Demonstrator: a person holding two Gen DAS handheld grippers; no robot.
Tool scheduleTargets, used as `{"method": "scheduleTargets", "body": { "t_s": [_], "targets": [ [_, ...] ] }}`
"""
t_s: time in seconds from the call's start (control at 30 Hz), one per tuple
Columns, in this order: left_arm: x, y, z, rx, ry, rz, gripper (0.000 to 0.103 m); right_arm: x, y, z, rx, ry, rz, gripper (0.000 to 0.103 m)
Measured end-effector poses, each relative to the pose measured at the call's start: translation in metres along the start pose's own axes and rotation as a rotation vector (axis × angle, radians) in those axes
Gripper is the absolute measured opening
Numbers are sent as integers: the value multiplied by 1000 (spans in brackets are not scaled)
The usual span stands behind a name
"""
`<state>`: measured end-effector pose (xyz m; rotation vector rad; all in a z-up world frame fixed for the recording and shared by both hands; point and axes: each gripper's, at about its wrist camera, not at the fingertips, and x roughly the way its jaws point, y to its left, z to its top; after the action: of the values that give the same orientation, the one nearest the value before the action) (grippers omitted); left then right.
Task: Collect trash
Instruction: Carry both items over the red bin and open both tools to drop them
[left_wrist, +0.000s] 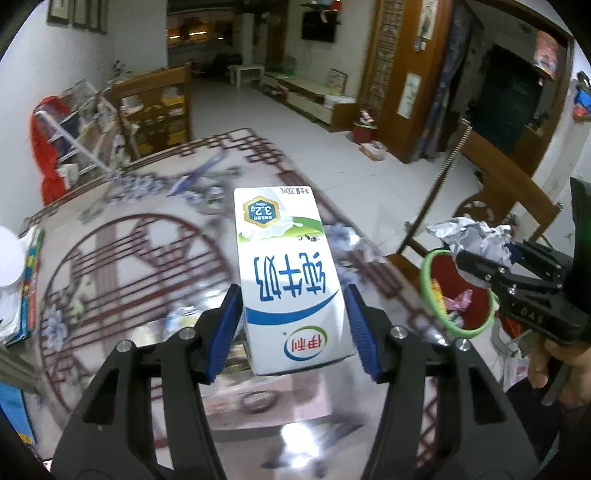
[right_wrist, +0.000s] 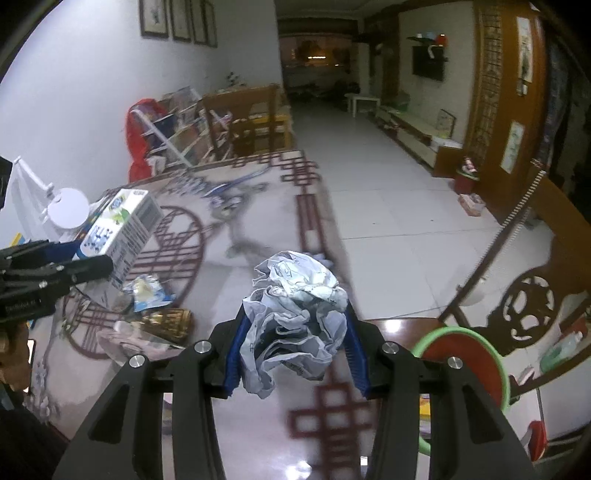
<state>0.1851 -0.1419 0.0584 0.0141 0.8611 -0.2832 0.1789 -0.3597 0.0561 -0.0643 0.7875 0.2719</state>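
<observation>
Left claw (left_wrist: 291, 314): clenched on the milk carton (left_wrist: 288, 273), blue ribbed pads against its two narrow sides near the base end. The carton is held in the air above the surface (left_wrist: 110, 266), print upside down to the camera. Rectangular coated paperboard, smooth and glossy, crisp edges, no dents visible. Judgement: likely empty and light; walls stiff at the edges but would buckle under a hard squeeze; coating slippery, so the ribbed pads help.

Surface: glossy, reflective, red lattice pattern; a gold foil wrapper (right_wrist: 168, 323) and a torn snack packet (right_wrist: 147, 293) lie on it, uncollected.

Right claw (right_wrist: 293, 350): clenched on a crumpled paper ball (right_wrist: 295, 317), held just above the table edge, near the red bin (right_wrist: 467, 352) with its green rim. Paper is soft, creased, very light; judgement: compresses freely, no breakage risk, any grip point serves.
</observation>
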Motion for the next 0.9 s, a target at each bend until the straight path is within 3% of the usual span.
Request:
{"method": "scheduleTargets", "body": {
  "t_s": [0.4,0.9],
  "targets": [
    [44,-101,20,96,29,-133,54,-31,-101,-15,109,-17,-105,44],
    [104,-221,21,213,99,-279,54,-36,-211,-64,257,32,-203,44]
  ]
}}
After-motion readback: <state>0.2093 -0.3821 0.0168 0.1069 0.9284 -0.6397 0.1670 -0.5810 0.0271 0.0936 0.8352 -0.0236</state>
